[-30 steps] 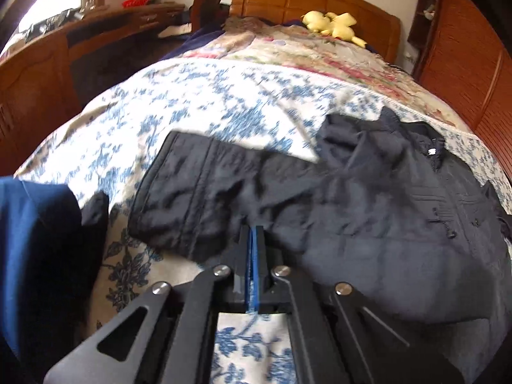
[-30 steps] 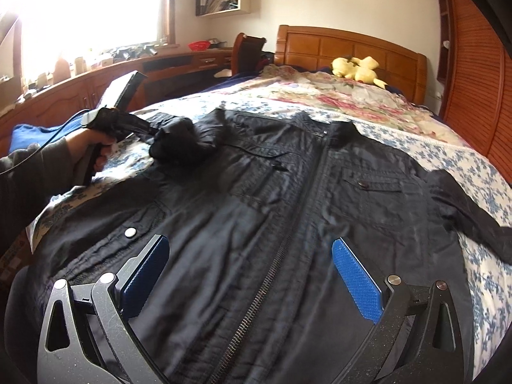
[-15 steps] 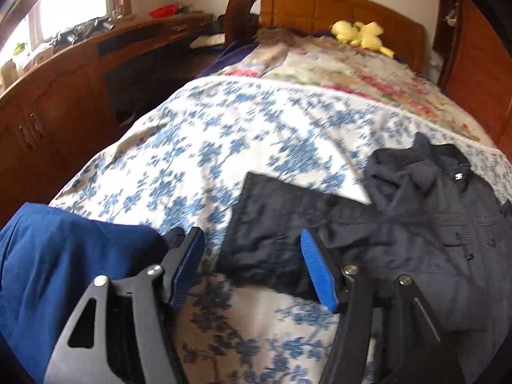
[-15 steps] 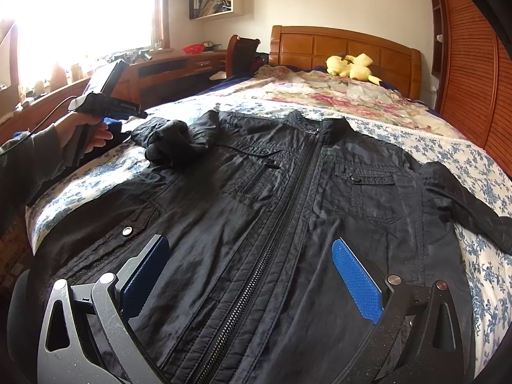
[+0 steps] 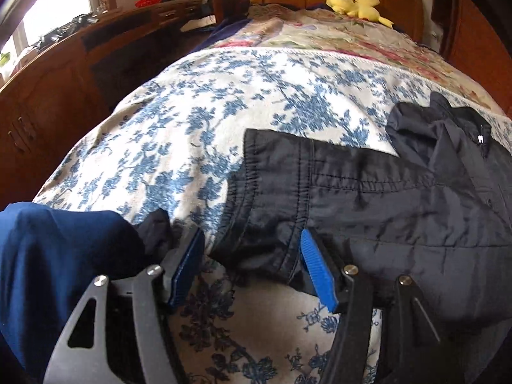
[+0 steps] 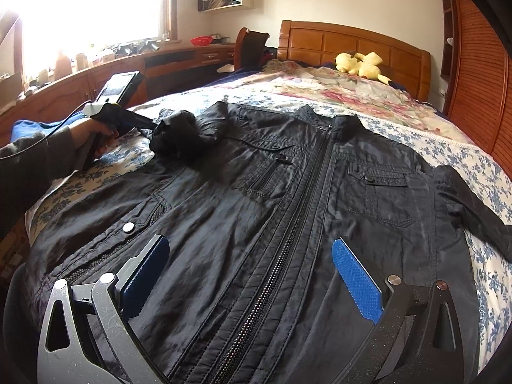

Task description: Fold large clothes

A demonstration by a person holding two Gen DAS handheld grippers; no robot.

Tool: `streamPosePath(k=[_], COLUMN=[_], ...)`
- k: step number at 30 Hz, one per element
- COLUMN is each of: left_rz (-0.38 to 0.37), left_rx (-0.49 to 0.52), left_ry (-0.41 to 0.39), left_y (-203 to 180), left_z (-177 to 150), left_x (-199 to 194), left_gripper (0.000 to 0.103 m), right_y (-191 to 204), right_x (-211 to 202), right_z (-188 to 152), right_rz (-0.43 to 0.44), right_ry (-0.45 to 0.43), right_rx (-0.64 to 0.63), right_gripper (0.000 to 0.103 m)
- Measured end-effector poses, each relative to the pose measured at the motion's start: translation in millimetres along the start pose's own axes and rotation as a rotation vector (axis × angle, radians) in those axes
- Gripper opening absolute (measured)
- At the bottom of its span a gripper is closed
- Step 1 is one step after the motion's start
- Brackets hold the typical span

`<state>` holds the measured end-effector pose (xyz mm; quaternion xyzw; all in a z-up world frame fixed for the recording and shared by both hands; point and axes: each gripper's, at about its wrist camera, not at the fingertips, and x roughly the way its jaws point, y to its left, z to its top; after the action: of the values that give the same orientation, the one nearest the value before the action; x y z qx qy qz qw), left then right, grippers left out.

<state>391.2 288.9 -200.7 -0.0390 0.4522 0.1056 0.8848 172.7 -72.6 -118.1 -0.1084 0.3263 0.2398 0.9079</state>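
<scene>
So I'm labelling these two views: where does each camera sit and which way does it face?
Left wrist: on the left gripper, looking down over the jacket's sleeve cuff up the bed; only its open gripper shows.
Right wrist: on the right gripper, above the jacket front, facing the headboard; the left hand shows.
Shared: jacket, bedspread, yellow plush.

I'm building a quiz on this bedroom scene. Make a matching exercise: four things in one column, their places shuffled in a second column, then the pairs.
Things
1. black jacket
2. yellow plush toy
3. red basket
4. blue garment

Places
A. on the wooden desk under the window
B. by the headboard
C. spread front up, zipped, on the blue-flowered bedspread
D. bunched at the bed's edge beside the left tongs

Pairs: 1-C, 2-B, 3-A, 4-D
</scene>
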Motion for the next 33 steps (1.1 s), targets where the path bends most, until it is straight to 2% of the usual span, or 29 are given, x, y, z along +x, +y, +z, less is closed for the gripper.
streamPosePath(k=[4,5,6,7,9,13,19,23,28,33], left_rz=[-0.07,-0.083,-0.122,-0.14,-0.107,-0.075,-0.127,-0.184,-0.266,-0.337], left_rx=[-0.032,-0.038,-0.049,-0.052,-0.026,0.02,0.098,0.174,0.247,0.296], left_ry=[0.049,0.053,0.064,0.067,0.051,-0.029,-0.184,-0.276,-0.344,-0.363], left_y=[3,4,4,2,-6,-24,-70,-115,-170,-214], left_z=[-3,-4,-4,-4,-2,6,35,49,49,32], left_x=[6,6,6,5,-4,-41,-133,-198,-255,-287], left_gripper=[0.054,0.045,0.031,0.025,0.011,0.006,0.004,0.004,0.004,0.004], right_y=[-4,-5,-5,-6,-7,-10,-22,-34,-49,-66], right_x=[-2,-3,-5,-6,-9,-17,-44,-68,-93,-116], right_z=[-2,-2,-3,-3,-3,-3,-6,-11,-20,-31], right_rz=[0.002,0.004,0.006,0.006,0.002,-0.008,-0.036,-0.052,-0.08,-0.108], right_ry=[0.0,-0.002,-0.004,-0.007,-0.014,-0.026,-0.071,-0.097,-0.117,-0.128], right_rx=[0.015,0.019,0.023,0.024,0.021,0.024,0.045,0.077,0.1,0.127], right_gripper=[0.103,0.103,0.103,0.103,0.103,0.103,0.103,0.103,0.103,0.103])
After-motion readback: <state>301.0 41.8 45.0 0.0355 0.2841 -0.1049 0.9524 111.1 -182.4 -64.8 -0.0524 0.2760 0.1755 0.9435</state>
